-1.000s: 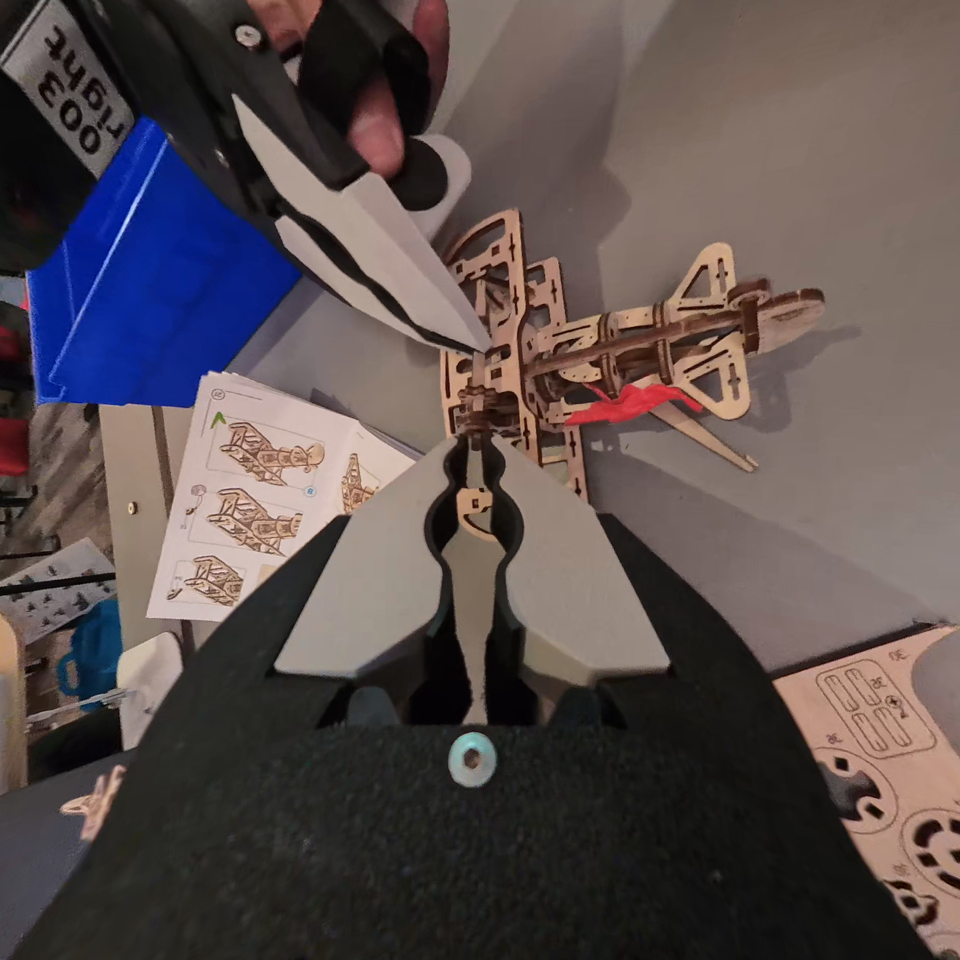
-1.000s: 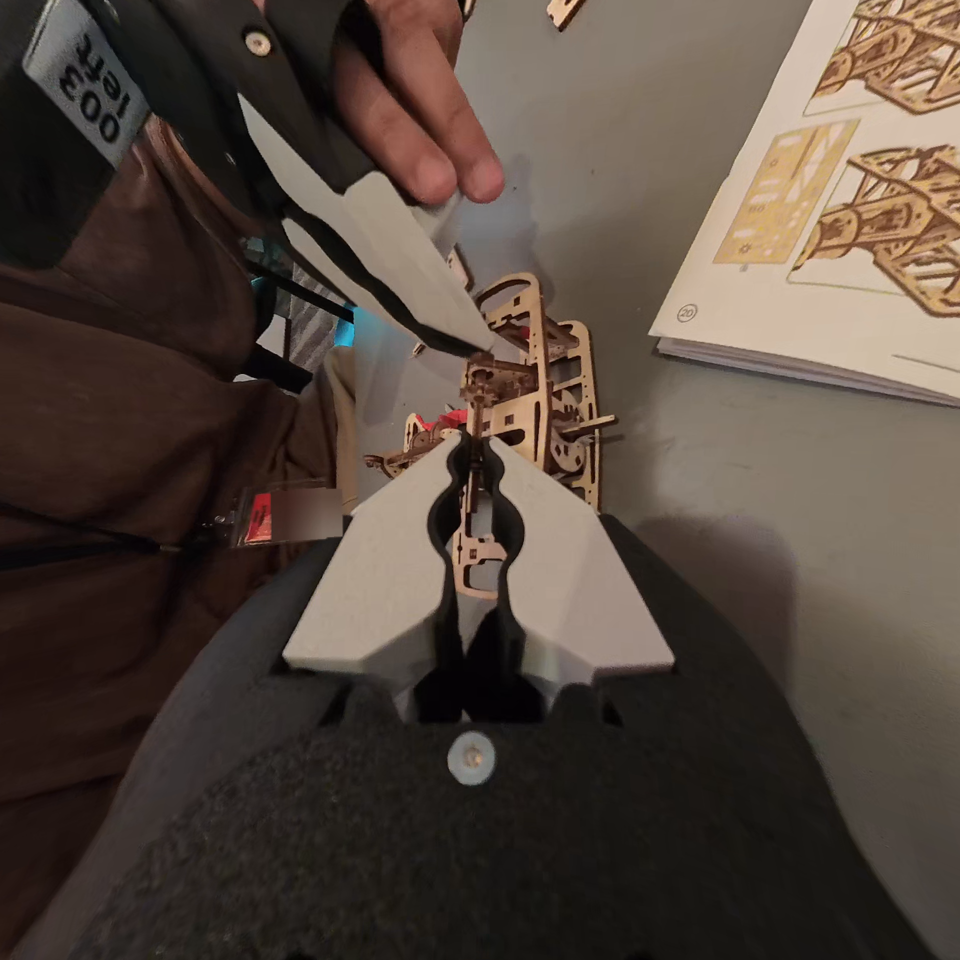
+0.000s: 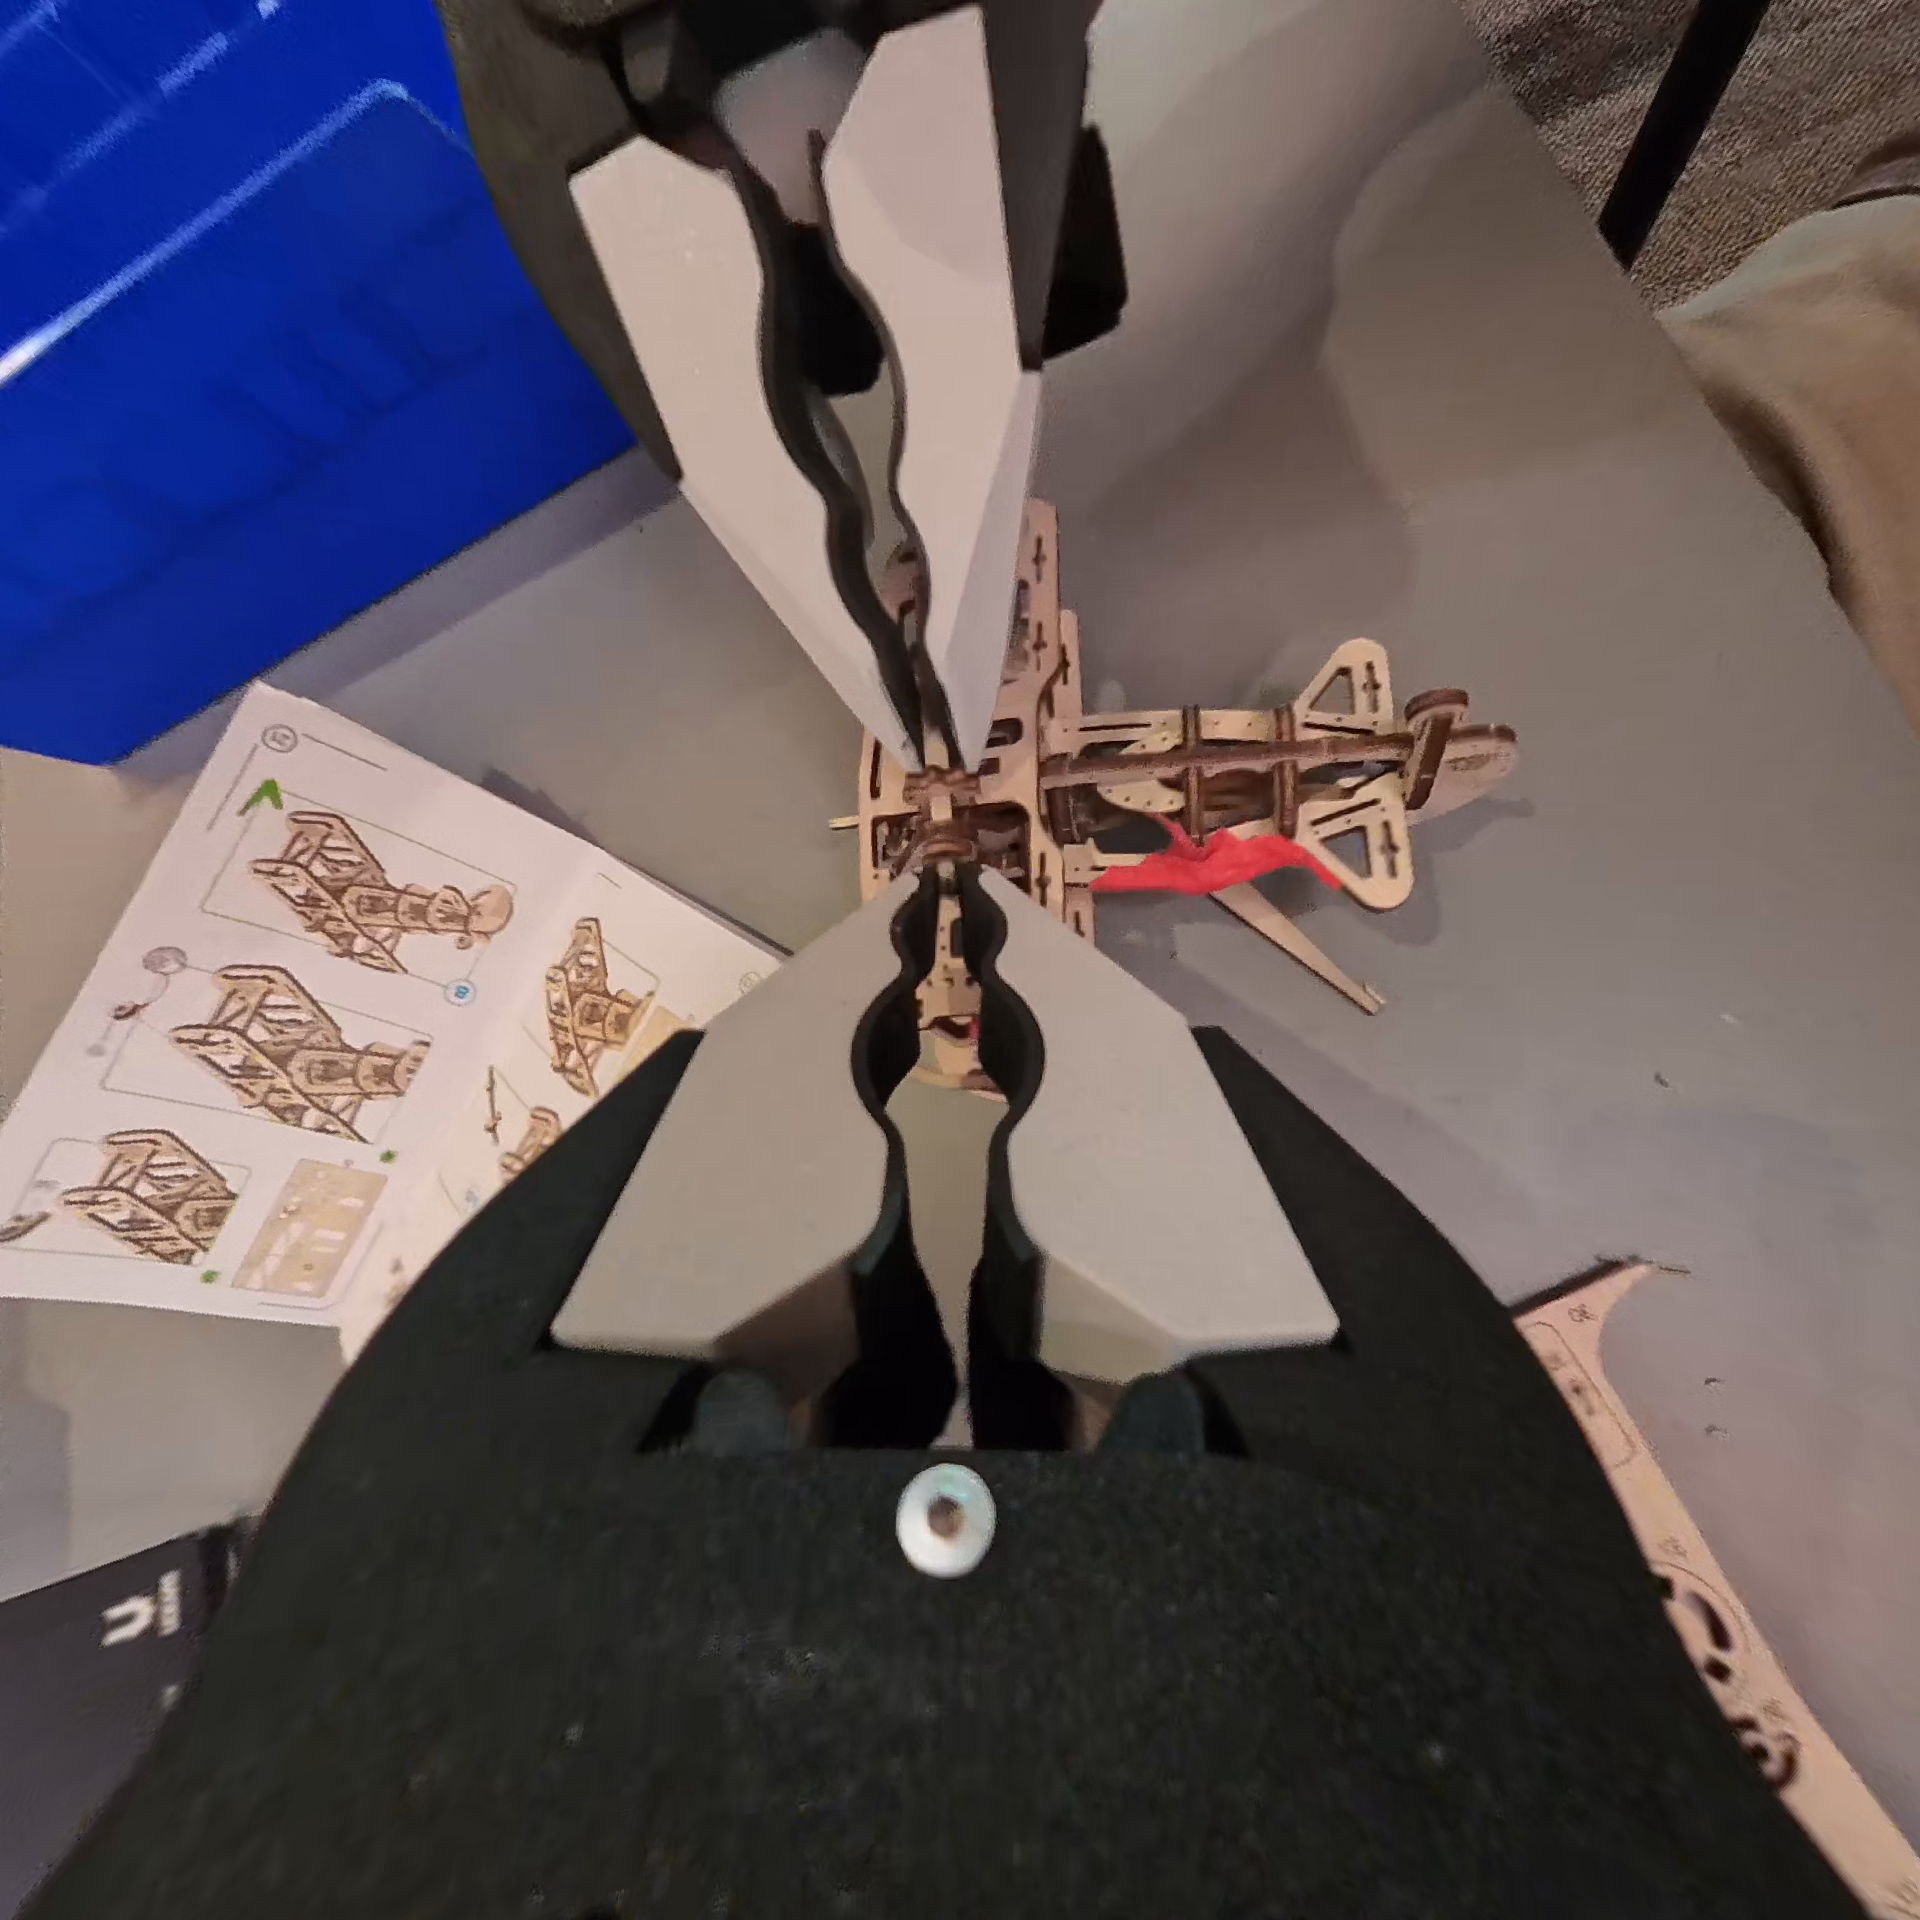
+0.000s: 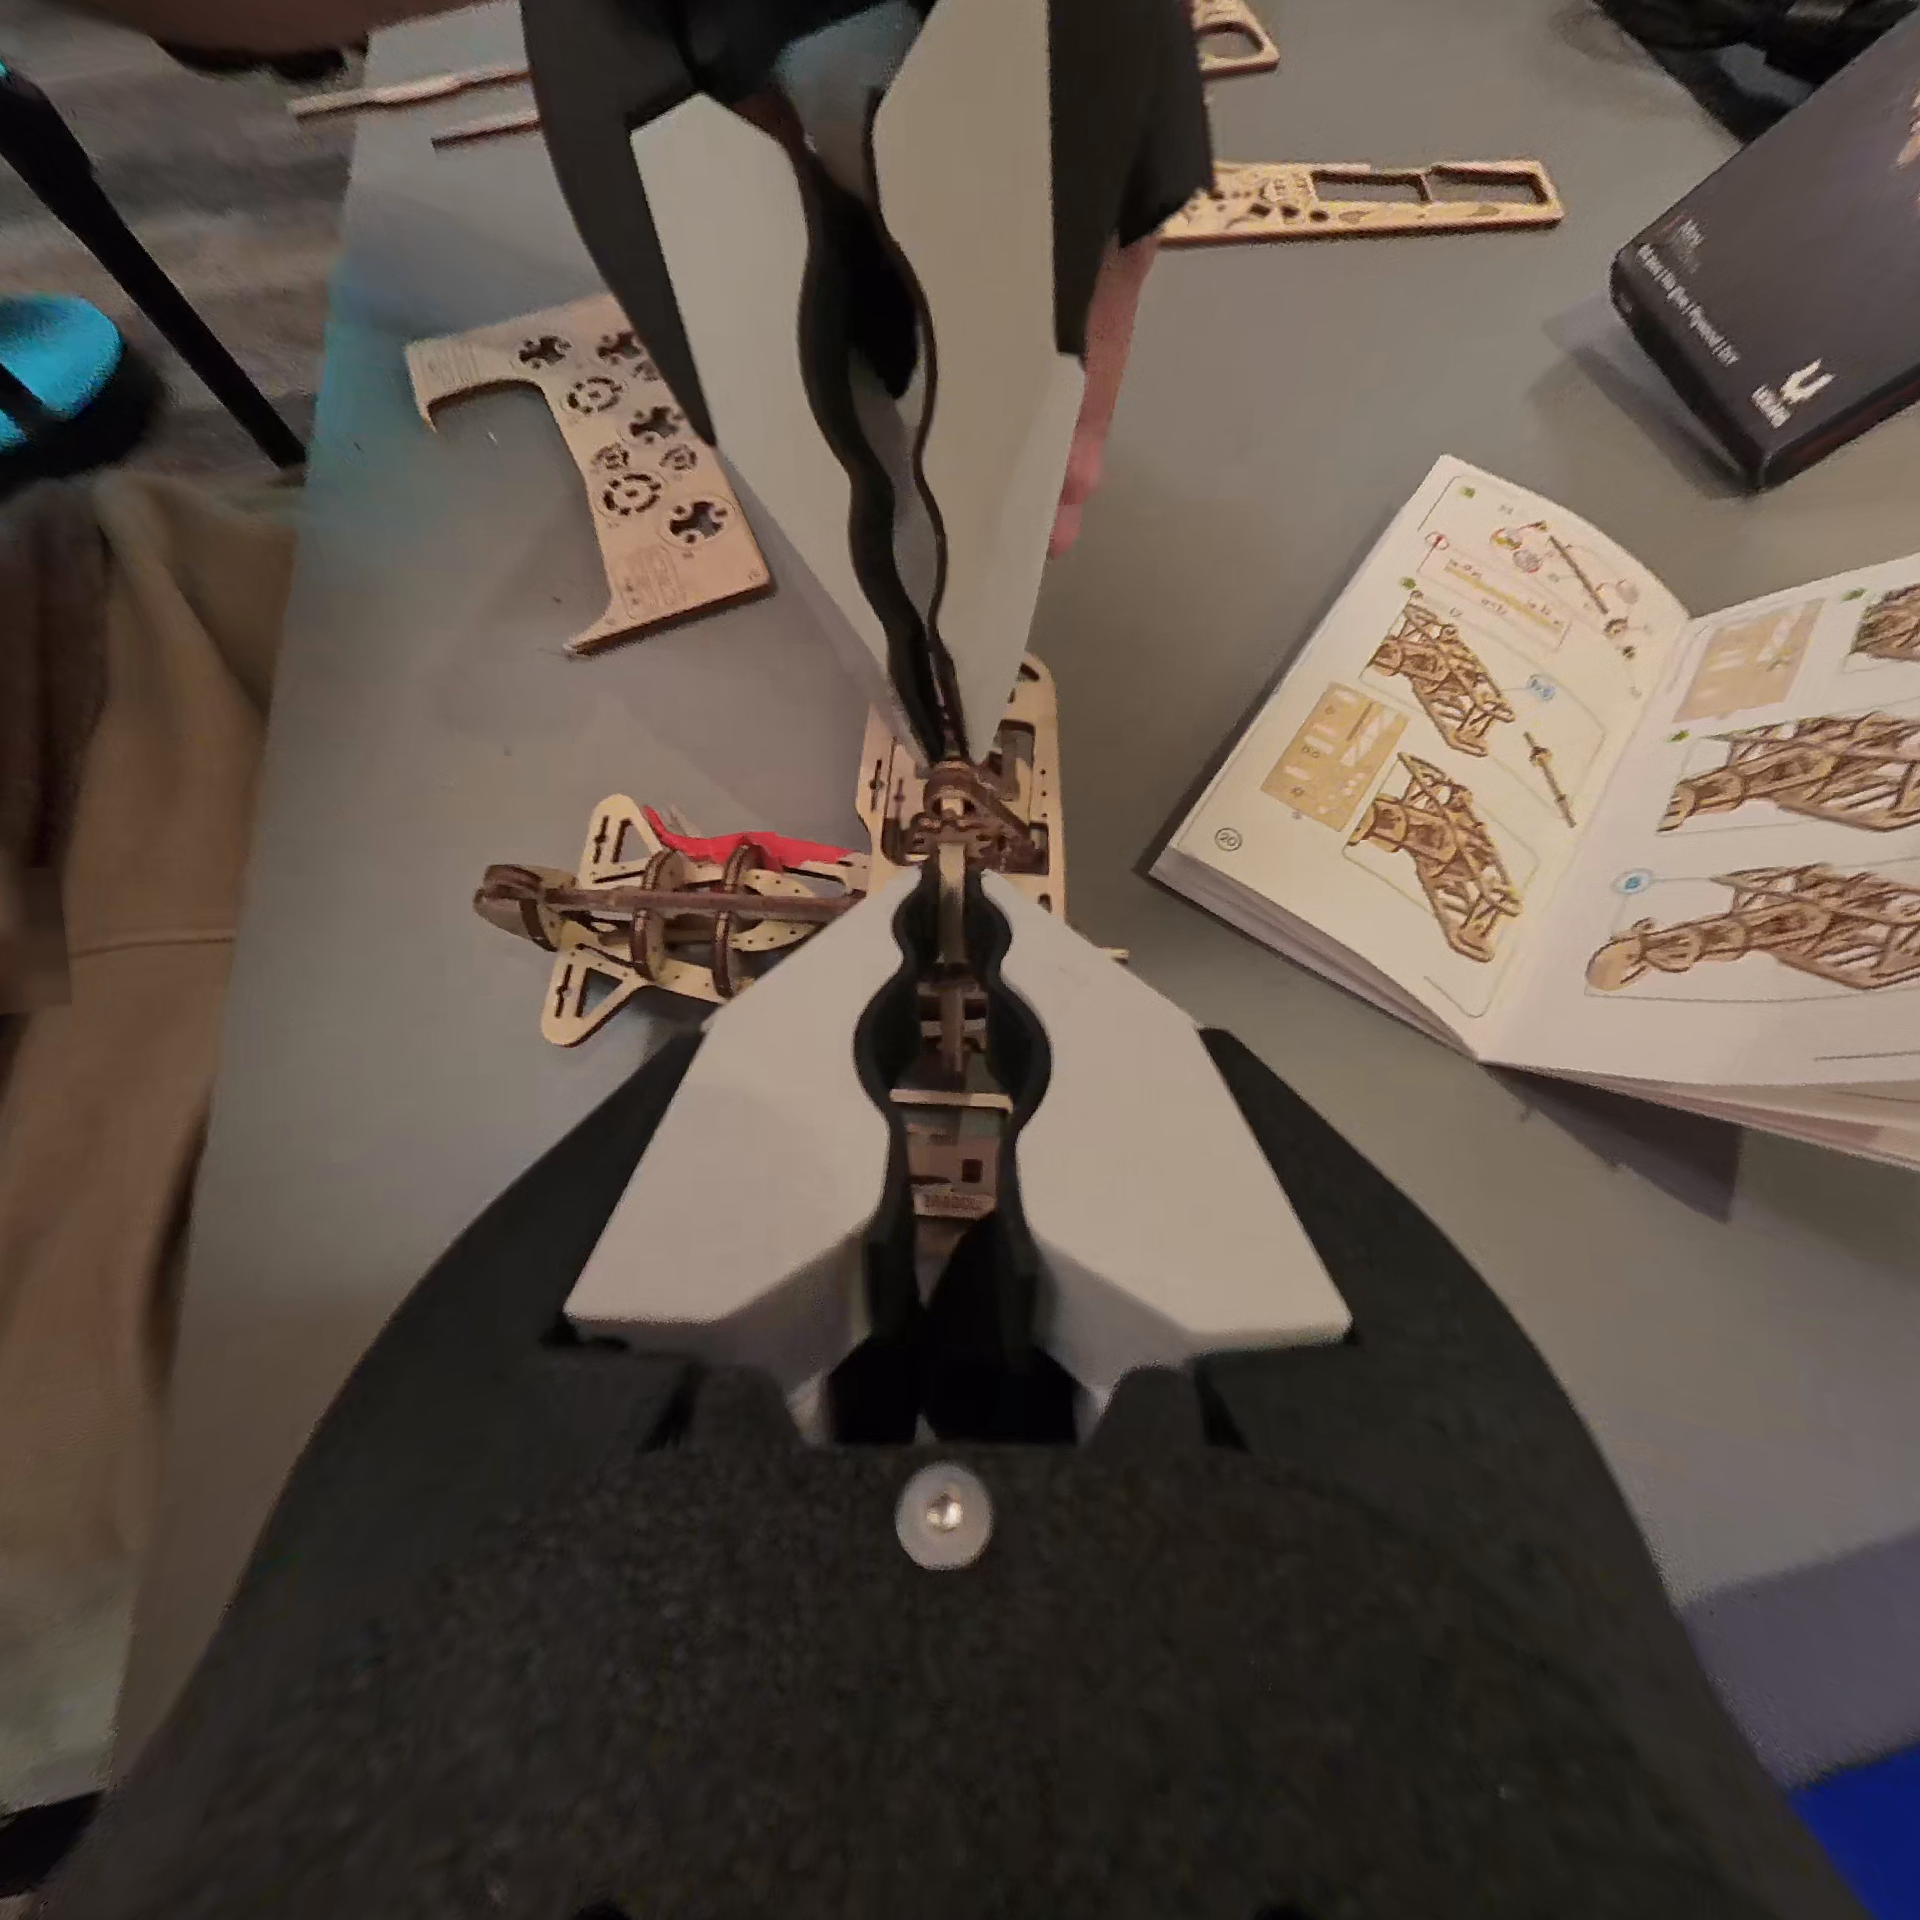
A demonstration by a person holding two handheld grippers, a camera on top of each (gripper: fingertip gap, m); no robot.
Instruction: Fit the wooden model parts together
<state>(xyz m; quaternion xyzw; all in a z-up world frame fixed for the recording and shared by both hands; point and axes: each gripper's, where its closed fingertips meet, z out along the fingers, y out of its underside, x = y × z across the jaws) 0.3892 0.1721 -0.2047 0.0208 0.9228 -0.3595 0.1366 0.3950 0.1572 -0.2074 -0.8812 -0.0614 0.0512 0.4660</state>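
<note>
A wooden plane model [image 3: 1226, 769] lies on the grey table [image 3: 1558, 1039], with a red band [image 3: 1216, 864] under its fuselage. My left gripper [image 3: 943, 883] is shut on a pale wooden part [image 3: 951, 997] at the model's front end. My right gripper [image 4: 951, 878] is shut on a dark slotted wooden part [image 4: 948, 1143] that reaches into the same small hub [image 4: 956, 821]. The two grippers meet tip to tip at the hub from opposite sides. The right gripper [image 3: 940, 753] shows from above in the left wrist view, and the left gripper [image 4: 948, 743] shows likewise in the right wrist view. The model's fuselage [image 4: 665, 914] also shows there.
An open instruction booklet [image 4: 1558, 790] lies beside the model, and shows at the left in the left wrist view [image 3: 312, 1018]. A blue bin [image 3: 260, 364] stands behind it. Punched wooden sheets [image 4: 623, 468] [image 4: 1351, 197] [image 3: 1662, 1507] and a dark box [image 4: 1766, 260] lie around.
Both grippers have swung round, so each now faces the other head on instead of at a slant. Both stay shut at the model's hub.
</note>
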